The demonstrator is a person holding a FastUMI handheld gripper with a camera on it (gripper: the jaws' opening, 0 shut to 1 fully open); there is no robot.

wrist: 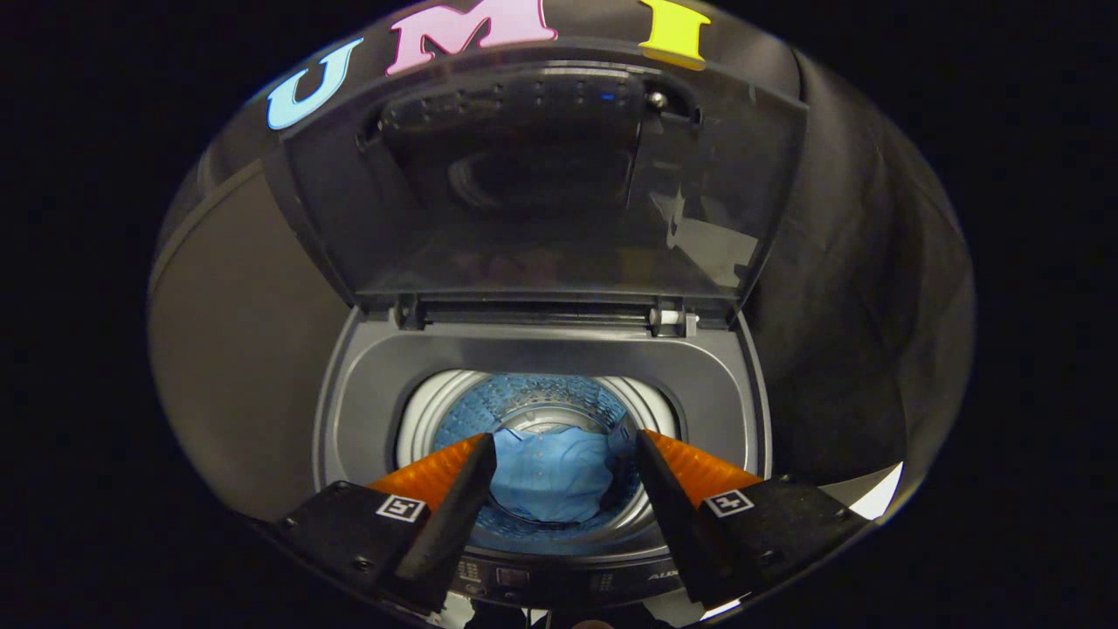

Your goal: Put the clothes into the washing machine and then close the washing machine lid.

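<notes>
The claw (pixel 563 463) hangs over the open washer (pixel 541 367), its two fingers spread wide apart at the bottom of the frame and gripping nothing. Between the fingers, down in the drum (pixel 533 404) at lower centre, lies a blue garment (pixel 555 485), bunched in a soft heap on the drum floor and well below the fingertips, touching neither. The drum's perforated wall rings the cloth. Around the opening runs the washer's grey top deck, and a strip of control panel (pixel 541 578) shows along the near edge, just under the fingers. The lid (pixel 541 227) stands raised behind the opening, hinged at the back and filling the upper middle of the frame; its clear pane reflects the room faintly. Dark cloth wall (pixel 856 262) backs the machine on the right.
</notes>
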